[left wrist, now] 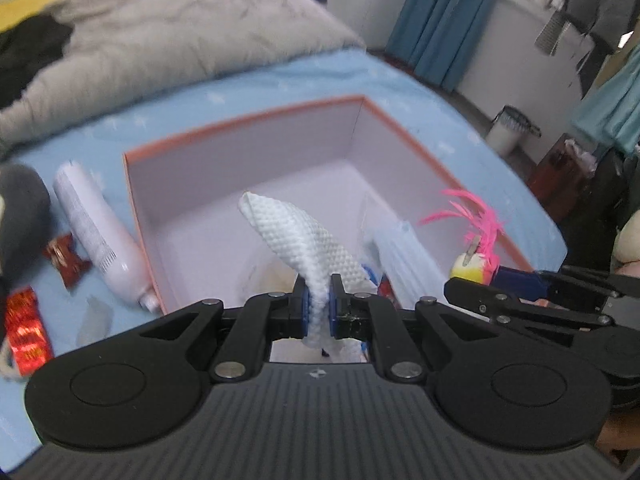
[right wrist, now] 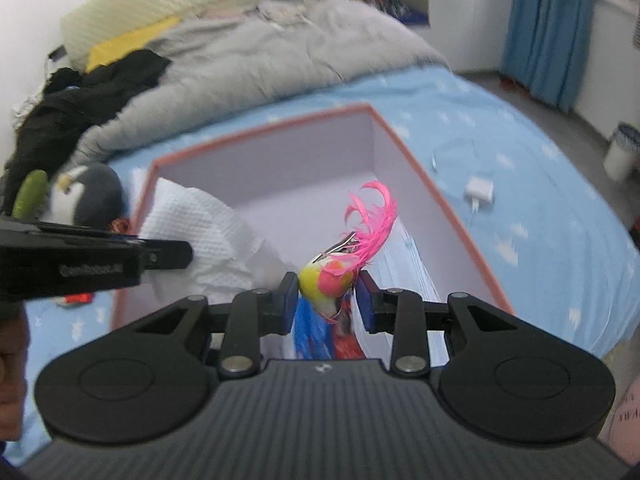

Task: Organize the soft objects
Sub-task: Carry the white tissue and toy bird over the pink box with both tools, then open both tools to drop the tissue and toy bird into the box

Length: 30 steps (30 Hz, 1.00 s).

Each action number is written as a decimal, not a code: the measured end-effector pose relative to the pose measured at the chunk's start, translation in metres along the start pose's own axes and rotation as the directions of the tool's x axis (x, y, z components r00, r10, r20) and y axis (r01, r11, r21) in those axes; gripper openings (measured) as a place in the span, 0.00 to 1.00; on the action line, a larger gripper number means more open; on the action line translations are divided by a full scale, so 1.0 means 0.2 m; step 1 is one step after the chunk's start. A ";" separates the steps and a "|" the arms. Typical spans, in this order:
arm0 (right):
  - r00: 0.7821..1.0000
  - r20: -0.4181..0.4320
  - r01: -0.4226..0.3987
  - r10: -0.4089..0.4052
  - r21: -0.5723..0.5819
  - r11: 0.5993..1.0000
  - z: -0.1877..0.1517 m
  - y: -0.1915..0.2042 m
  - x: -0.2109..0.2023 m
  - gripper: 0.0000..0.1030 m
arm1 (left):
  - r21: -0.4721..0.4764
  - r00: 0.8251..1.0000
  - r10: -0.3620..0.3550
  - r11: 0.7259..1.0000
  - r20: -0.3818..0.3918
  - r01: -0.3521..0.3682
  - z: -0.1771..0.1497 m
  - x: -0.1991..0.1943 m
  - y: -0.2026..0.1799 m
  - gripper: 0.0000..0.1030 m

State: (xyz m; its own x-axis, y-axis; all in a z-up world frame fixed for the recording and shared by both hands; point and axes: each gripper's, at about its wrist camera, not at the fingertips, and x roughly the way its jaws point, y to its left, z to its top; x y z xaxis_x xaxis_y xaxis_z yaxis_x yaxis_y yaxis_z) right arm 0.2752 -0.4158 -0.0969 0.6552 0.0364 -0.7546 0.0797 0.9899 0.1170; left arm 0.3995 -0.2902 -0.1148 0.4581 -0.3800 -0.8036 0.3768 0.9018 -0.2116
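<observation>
The left hand-held gripper (left wrist: 319,310) is squeezed tight on a white bumpy cloth (left wrist: 304,236). The cloth sticks up and flops over, because it is soft and held only at its bottom end. The right hand-held gripper (right wrist: 327,302) is pinched on a little toy bird (right wrist: 326,280) with pink feathers (right wrist: 372,216). Its two pads press the bird's round body from both sides, so the feathers stay free and do not get squashed.

Both hold their things over the near side of the open box (left wrist: 248,124) with the orange rim. I think they are there so the soft things can drop inside. Some papery and blue and red things already lie at the near end of the box, but they are too blurry to name.

The box sits on the bed (right wrist: 520,200) with the blue sheet. Just beside the box's left wall lie a white bottle (left wrist: 94,224) and red candy wrappers (left wrist: 66,260). A gray penguin toy (right wrist: 86,196) waits near the box's far left corner, likely still to be packed. A white charger (right wrist: 478,190) lies past the right wall. At the far end of the bed is a rumpled gray blanket (right wrist: 280,48).
</observation>
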 end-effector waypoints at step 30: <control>0.978 0.192 -0.080 0.082 -0.021 0.997 -0.04 0.07 -0.34 0.47 | 0.092 0.990 0.038 0.994 0.137 -0.051 -0.13 -0.49 0.01 0.34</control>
State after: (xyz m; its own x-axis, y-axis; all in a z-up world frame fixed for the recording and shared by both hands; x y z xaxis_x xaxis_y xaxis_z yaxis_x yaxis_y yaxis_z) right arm 0.2260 -0.4040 -0.0480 0.7913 0.0906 -0.6047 0.0119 0.9865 0.1634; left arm 0.3354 -0.2468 -0.0511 0.5779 -0.3702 -0.7273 0.4257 0.8971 -0.1183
